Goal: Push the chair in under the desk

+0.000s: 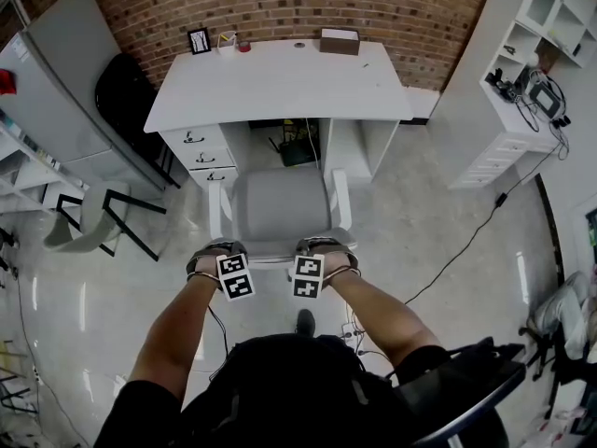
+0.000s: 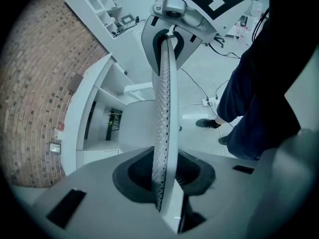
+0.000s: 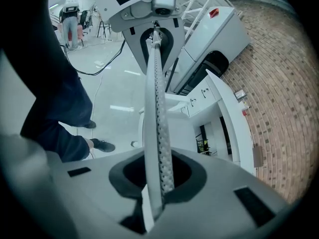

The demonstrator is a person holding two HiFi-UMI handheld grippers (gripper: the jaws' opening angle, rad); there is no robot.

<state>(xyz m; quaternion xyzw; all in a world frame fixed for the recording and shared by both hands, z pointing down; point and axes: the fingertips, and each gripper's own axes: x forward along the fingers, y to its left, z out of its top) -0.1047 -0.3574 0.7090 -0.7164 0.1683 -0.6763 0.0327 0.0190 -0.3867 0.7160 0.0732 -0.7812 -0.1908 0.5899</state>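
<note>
A white office chair (image 1: 280,203) stands in front of the white desk (image 1: 280,87), its seat partly under the desk's front edge. My two grippers sit on the top edge of its backrest. The left gripper (image 1: 222,255) is shut on the left end and the right gripper (image 1: 317,250) on the right end. In the left gripper view the thin perforated backrest (image 2: 162,108) runs between the jaws of the left gripper (image 2: 164,183) towards the right gripper (image 2: 174,9). In the right gripper view the backrest (image 3: 155,108) passes through the right gripper (image 3: 158,183), with the left gripper (image 3: 154,9) beyond.
Drawers (image 1: 201,152) fill the desk's left side, and a dark bin (image 1: 298,143) sits in the knee space. A picture frame (image 1: 199,40) and a box (image 1: 340,41) are on the desk. A black chair (image 1: 121,91), a white shelf unit (image 1: 532,82) and a floor cable (image 1: 466,241) surround it.
</note>
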